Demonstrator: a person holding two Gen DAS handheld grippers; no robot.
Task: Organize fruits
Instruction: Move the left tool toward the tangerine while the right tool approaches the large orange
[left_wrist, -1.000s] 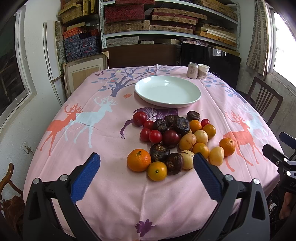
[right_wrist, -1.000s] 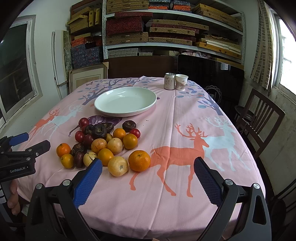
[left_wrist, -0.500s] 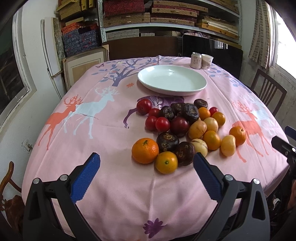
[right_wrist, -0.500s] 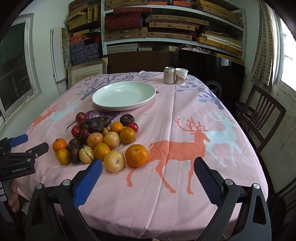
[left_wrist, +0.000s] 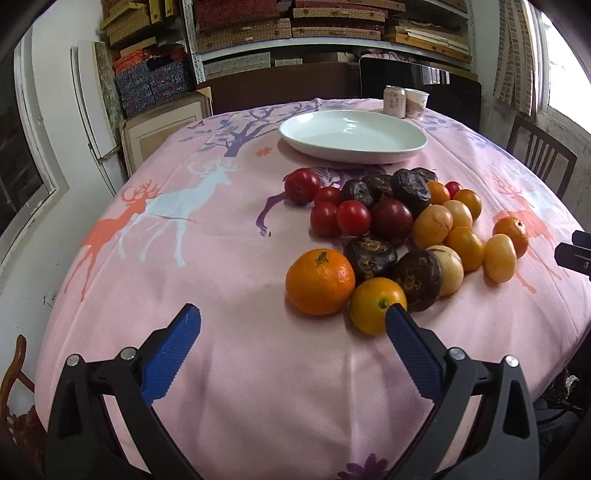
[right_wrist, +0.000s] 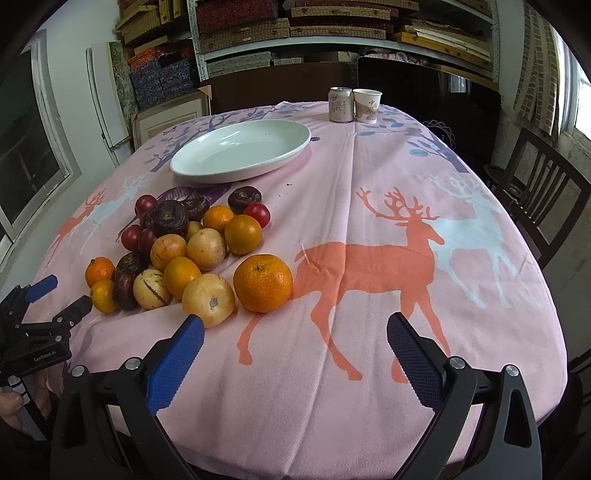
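A heap of fruit lies on the pink deer tablecloth (left_wrist: 207, 280): red tomatoes (left_wrist: 352, 218), dark brown wrinkled fruits (left_wrist: 370, 256), yellow fruits (right_wrist: 208, 300) and oranges. An empty white plate (left_wrist: 352, 137) (right_wrist: 240, 150) sits behind the heap. My left gripper (left_wrist: 291, 319) is open, low over the cloth, just in front of a big orange (left_wrist: 320, 281) and a small orange (left_wrist: 376, 310) by its right finger. My right gripper (right_wrist: 295, 328) is open, just before another big orange (right_wrist: 263, 282). Neither holds anything.
A drink can (right_wrist: 340, 104) and a paper cup (right_wrist: 366, 105) stand at the table's far edge. Wooden chairs (right_wrist: 543, 199) stand at the right. Shelves with boxes (left_wrist: 288, 29) fill the back wall. A hand (right_wrist: 14, 410) holds the left gripper.
Both grippers have moved forward and lower toward the fruit heap, which now looks larger and nearer. Both stay open. No fruit has moved.
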